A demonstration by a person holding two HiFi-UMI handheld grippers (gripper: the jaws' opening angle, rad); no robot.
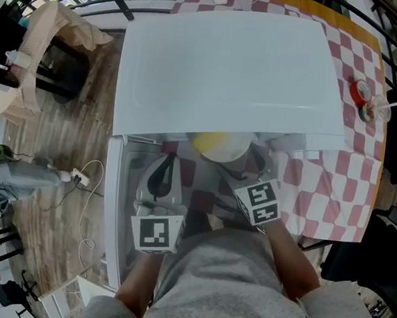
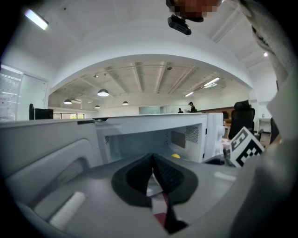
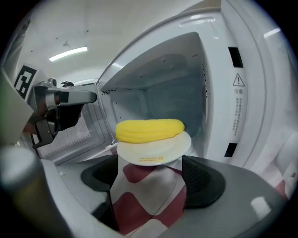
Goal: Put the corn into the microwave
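Observation:
The yellow corn (image 3: 149, 130) lies on a small white plate (image 3: 156, 149) at the mouth of the white microwave (image 1: 228, 67), half under its top edge in the head view, where the corn (image 1: 217, 144) shows as a yellow patch. My right gripper (image 3: 151, 169) stands open just short of the plate, its pads apart on either side and touching nothing. My left gripper (image 2: 152, 158) is shut on nothing, held in front of the open cavity beside the door (image 1: 112, 202). A bit of the corn (image 2: 175, 156) shows inside the cavity.
The microwave stands on a table with a red-and-white checked cloth (image 1: 350, 176). A small colourful object (image 1: 361, 102) lies at the table's right. The open door swings out to the left. A chair with beige cloth (image 1: 49, 42) and a power strip (image 1: 78, 176) are on the floor at the left.

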